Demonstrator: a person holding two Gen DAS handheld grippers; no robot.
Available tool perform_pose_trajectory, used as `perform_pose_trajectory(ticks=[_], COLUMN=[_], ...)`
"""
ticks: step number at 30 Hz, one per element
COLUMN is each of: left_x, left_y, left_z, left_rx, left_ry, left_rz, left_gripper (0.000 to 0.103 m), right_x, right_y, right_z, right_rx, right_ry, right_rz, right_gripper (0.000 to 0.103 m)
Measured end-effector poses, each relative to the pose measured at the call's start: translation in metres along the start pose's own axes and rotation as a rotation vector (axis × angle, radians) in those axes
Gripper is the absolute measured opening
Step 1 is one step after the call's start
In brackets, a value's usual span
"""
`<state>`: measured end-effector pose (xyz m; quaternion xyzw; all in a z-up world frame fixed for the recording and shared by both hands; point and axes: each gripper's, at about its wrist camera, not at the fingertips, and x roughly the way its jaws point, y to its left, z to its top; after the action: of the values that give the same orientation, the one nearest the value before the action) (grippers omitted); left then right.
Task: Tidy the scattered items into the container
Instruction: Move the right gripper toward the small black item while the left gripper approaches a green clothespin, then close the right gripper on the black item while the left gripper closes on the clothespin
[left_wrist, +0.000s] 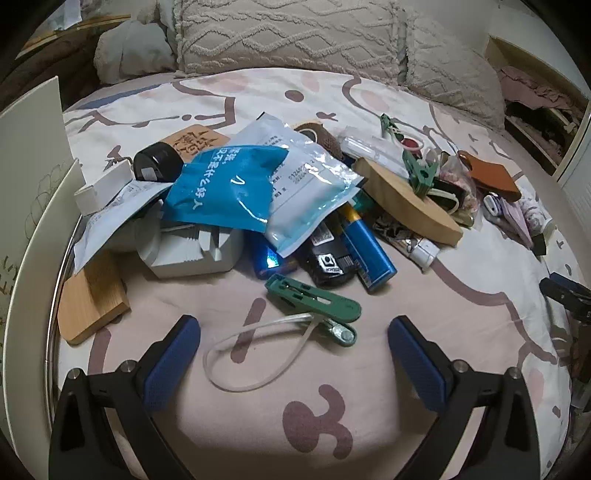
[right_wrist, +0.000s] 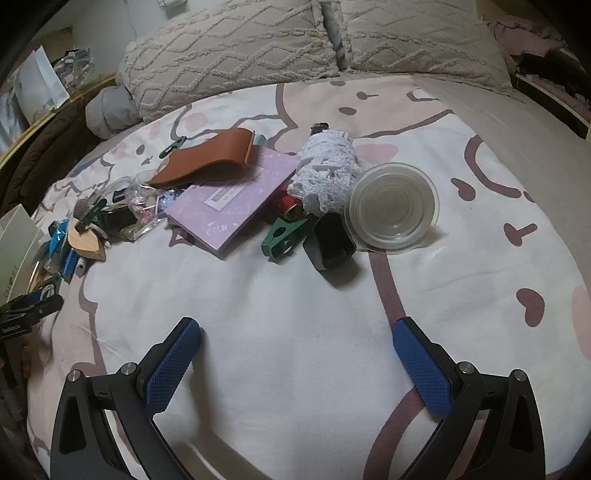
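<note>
Clutter lies scattered on a patterned bedsheet. In the left wrist view my left gripper (left_wrist: 293, 328) is open just in front of a green clip (left_wrist: 314, 295) with a white loop cord (left_wrist: 255, 354). Behind it sit blue batteries (left_wrist: 369, 251), a blue-and-white pouch (left_wrist: 258, 184) and a white box (left_wrist: 192, 247). A white container wall (left_wrist: 26, 206) stands at the far left. In the right wrist view my right gripper (right_wrist: 297, 330) is open over bare sheet. Ahead lie a green clip (right_wrist: 282, 236), a black case (right_wrist: 332, 242), a clear round lid (right_wrist: 391, 206) and a lilac booklet (right_wrist: 232, 199).
Pillows (left_wrist: 288, 33) line the back of the bed. A bamboo board (left_wrist: 90, 299) and a wooden piece (left_wrist: 410, 199) lie among the left pile. A brown leather pouch (right_wrist: 207, 162) and white lace roll (right_wrist: 328, 170) sit behind the booklet. The other gripper (right_wrist: 26, 310) shows at the left edge.
</note>
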<state>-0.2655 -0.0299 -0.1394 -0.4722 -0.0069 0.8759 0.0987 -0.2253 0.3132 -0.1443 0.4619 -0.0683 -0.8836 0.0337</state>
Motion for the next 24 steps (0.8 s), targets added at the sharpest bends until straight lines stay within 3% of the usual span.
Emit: perform_pose_trajectory(ticks=[4, 19, 24], left_x=[0.000, -0.003, -0.003], left_y=[-0.002, -0.007, -0.009], left_z=[0.002, 0.006, 0.006], left_rx=[0.020, 0.057, 0.065], left_ry=[-0.013, -0.060, -0.062], left_rz=[0.008, -0.023, -0.028], left_gripper=[0.095, 0.052, 0.051], right_x=[0.003, 0.002, 0.005], right_y=[0.007, 0.001, 0.005], right_z=[0.000, 0.004, 0.009], right_rx=[-0.030, -0.004, -0.032], right_ry=[0.015, -0.018, -0.022], right_rz=[-0.045, 0.010, 0.019], right_gripper=[0.103, 0.103, 0.097])
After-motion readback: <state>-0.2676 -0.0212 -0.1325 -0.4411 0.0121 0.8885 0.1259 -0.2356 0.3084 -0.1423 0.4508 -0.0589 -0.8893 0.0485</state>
